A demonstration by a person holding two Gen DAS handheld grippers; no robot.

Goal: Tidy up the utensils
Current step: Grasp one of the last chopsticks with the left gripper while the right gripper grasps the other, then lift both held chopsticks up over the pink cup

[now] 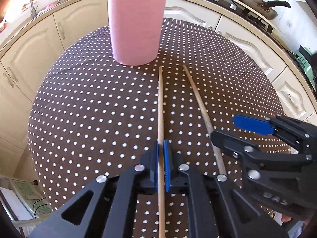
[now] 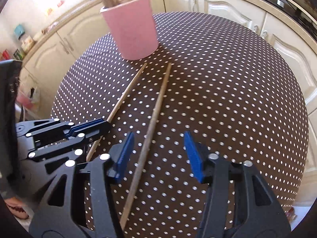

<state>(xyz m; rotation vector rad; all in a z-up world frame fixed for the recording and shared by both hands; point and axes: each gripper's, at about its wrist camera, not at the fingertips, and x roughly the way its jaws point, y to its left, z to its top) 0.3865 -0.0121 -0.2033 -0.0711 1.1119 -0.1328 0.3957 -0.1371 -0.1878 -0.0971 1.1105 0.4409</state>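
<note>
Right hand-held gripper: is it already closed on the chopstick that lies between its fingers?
No, the right hand-held gripper stands open, with clear gaps between its blue pads and the chopstick on the dotted tablecloth.

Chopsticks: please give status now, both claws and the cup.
Left claw shut on left chopstick. Right claw open, astride right chopstick, no grip yet. Pink cup upright, sticks inside, path clear.

Two chopsticks (image 1: 160, 107) (image 1: 200, 103) side by side on table (image 1: 79, 109), before cup (image 1: 136, 29).
</note>
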